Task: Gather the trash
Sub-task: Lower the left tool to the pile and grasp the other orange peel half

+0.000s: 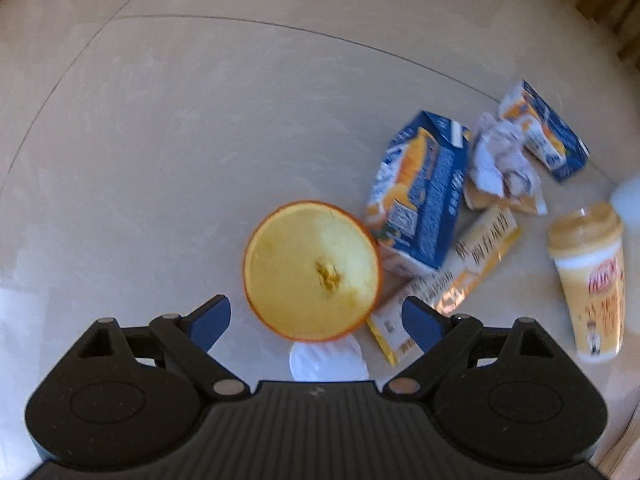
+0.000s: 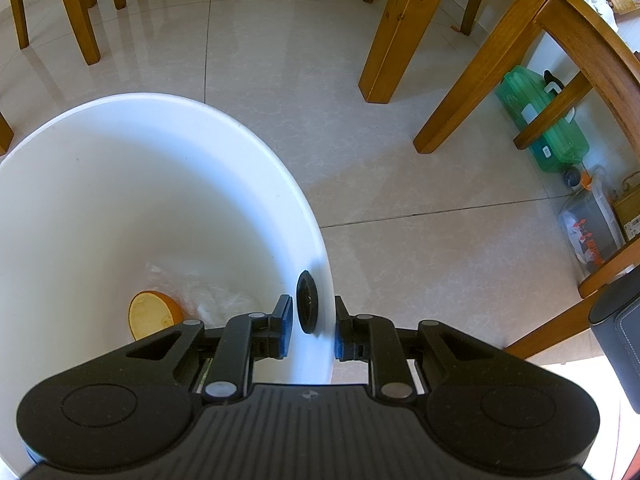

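Two jobs: the spread left hand-held gripper (image 1: 316,322) should straddle the orange half (image 1: 312,270) on the floor (image 1: 160,140) squarely, while the right hand-held gripper (image 2: 313,330), pinching the bin (image 2: 120,184) rim, steadies it.

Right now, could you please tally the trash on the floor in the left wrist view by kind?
Orange peel halves: 1
Blue juice cartons: 2
Yellow flat boxes: 1
Crumpled paper: 1
Lidded drink cups: 1
White wrappers: 1
Total: 7

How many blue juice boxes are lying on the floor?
2. The big blue juice box lies right beside the orange half; the small blue juice box lies farther away, past the crumpled paper. More could be hidden.
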